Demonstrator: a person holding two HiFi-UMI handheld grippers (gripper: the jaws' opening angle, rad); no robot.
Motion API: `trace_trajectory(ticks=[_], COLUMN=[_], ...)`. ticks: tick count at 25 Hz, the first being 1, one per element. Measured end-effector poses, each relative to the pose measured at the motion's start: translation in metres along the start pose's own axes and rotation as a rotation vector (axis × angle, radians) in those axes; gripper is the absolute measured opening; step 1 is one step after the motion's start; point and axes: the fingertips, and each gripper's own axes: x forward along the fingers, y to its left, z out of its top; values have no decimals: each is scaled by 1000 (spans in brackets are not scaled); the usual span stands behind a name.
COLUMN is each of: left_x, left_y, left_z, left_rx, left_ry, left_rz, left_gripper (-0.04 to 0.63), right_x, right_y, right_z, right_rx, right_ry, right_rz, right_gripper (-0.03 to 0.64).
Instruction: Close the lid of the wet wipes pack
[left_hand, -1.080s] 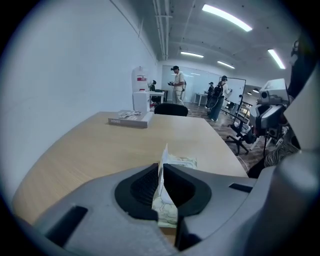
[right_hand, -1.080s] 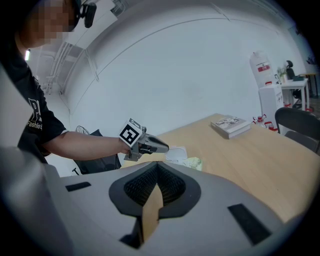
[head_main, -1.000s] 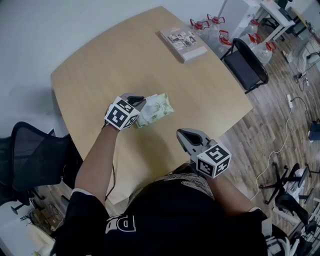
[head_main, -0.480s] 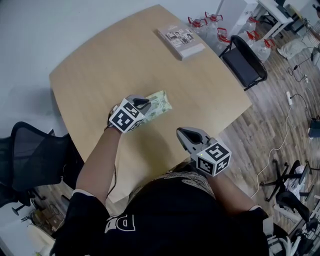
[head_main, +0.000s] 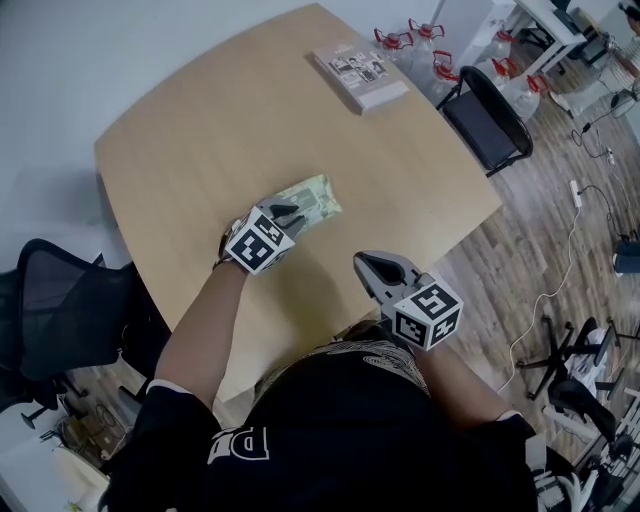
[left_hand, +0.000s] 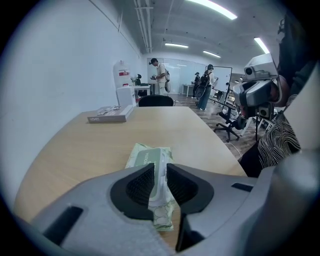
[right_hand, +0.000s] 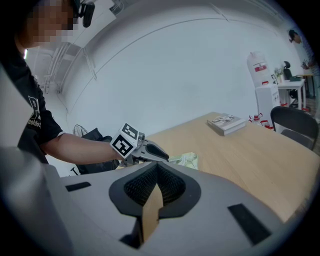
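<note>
Wet wipes pack: lies flat on the pale wooden surface; in the head view its near end is hidden under the left tongs.
Left tongs: over the pack's near end, jaws a narrow slit apart with the pack showing through; contact unclear.
Lid: seen only in the left gripper view, seemingly flat on the pack; partly masked by the jaws.
Right tongs: well apart from the pack, on the person's side, jaws closed together, empty.
Book: well beyond the pack.
</note>
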Motion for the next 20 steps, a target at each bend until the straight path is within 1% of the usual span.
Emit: trace_trajectory(ticks=[9, 13, 20], left_x=[11, 19, 28], left_y=[-6, -8, -9], left_z=[6, 0, -9], left_rx=[6, 24, 28], left_ry=[3, 28, 48], left_rz=[-13, -16, -13], left_gripper=[89, 94, 101], right_x=[-1, -2, -2], right_y=[-5, -9, -12], right_z=[-4, -6, -9], right_rx=[14, 20, 32], right_ry=[3, 3, 4], right_rz=[-9, -14, -18], right_gripper=[5, 5, 5])
